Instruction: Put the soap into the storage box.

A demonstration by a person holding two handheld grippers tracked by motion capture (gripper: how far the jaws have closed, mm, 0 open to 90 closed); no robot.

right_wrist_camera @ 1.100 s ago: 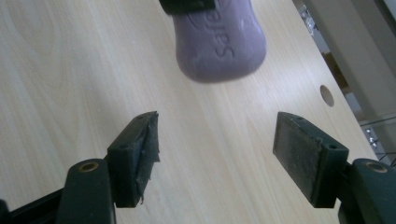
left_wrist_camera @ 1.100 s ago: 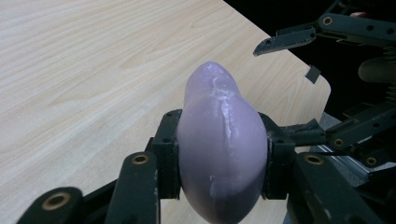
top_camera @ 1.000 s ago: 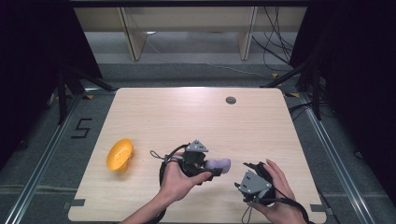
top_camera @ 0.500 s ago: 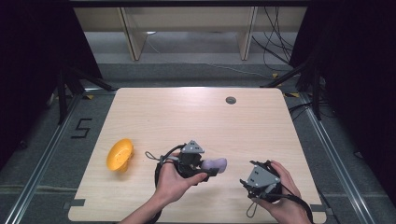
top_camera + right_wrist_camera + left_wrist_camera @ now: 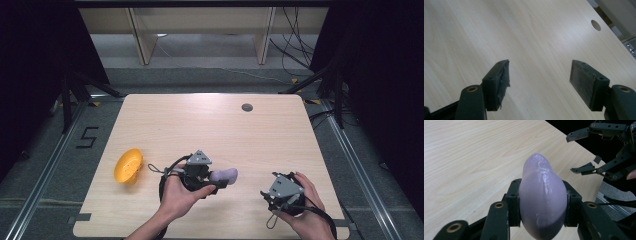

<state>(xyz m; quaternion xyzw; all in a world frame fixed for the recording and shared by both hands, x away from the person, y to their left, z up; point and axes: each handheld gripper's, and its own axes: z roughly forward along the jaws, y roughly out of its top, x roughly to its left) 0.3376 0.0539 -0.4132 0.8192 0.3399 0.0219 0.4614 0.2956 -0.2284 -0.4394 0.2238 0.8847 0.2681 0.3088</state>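
On the pale wooden worktop [image 5: 210, 125], the left tool [image 5: 220, 181] is clamped on a pale purple, egg-shaped object [image 5: 223, 174], whose rounded end sticks out toward three o'clock in the high view, just above the worktop's front half. In the left gripper view the two black pads press against opposite flanks of that purple object [image 5: 541, 200], which bulges up between them with a glossy, faintly streaked skin; its narrower tip points away from the camera. The right tool [image 5: 266, 196] sits near the worktop's front edge at about five o'clock from the purple object, apart from it, and its jaws stand wide apart with nothing between them; in the right gripper view only bare wood grain lies between the right tool's pads [image 5: 584, 81], and the left pad's rubber facing looks frayed. The same right tool appears at one o'clock in the left gripper view, jaws spread. An orange bowl-like shell [image 5: 128, 165] lies tipped on its side at nine o'clock from the left hand [image 5: 182, 192], near the worktop's left edge. A small round cable hole [image 5: 247, 107] sits toward the far edge at twelve o'clock.
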